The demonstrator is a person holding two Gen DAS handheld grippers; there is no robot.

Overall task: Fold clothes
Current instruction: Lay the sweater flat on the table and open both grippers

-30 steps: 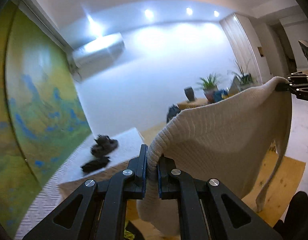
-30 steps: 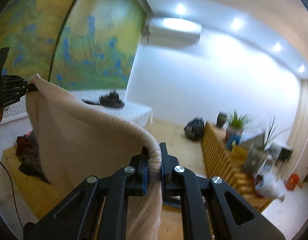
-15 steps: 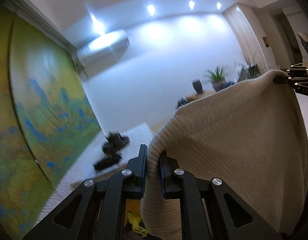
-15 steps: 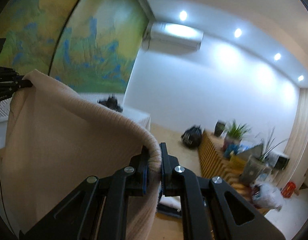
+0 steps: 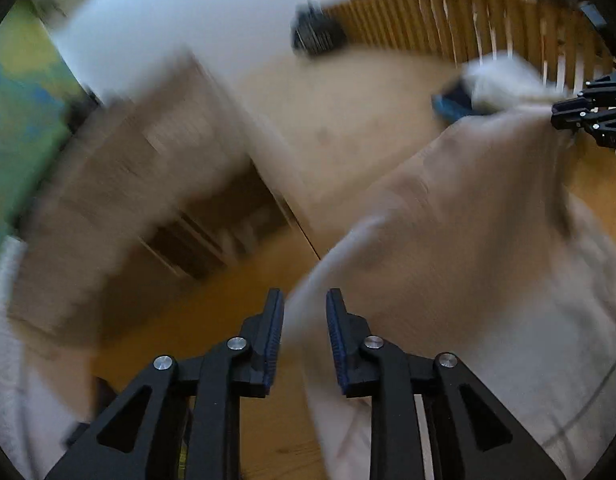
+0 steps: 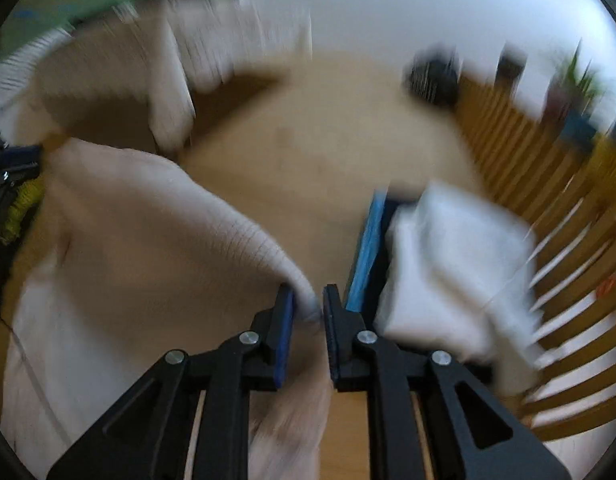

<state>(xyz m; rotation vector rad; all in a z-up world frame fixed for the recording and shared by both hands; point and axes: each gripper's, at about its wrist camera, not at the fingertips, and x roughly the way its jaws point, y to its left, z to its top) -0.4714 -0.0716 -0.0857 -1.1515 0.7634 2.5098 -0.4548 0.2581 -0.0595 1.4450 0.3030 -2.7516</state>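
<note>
The cream knit sweater (image 6: 147,240) now hangs low over the wooden floor (image 5: 348,120), stretched between the two sets of fingers, where a moment ago it was held up high against the wall and ceiling. Both views have swung downward and are blurred. The left gripper (image 5: 303,320) has just been opening: its fingers stand clearly apart with the sweater's edge between them, and the pads no longer seem to press it. The right gripper (image 6: 308,312) has also just been opening, by less; a fold of knit sits between its fingers, seemingly loose. Beyond the right fingers lies a folded white garment (image 6: 456,264) on something blue. I judge the sweater is being let down flat for folding.
</note>
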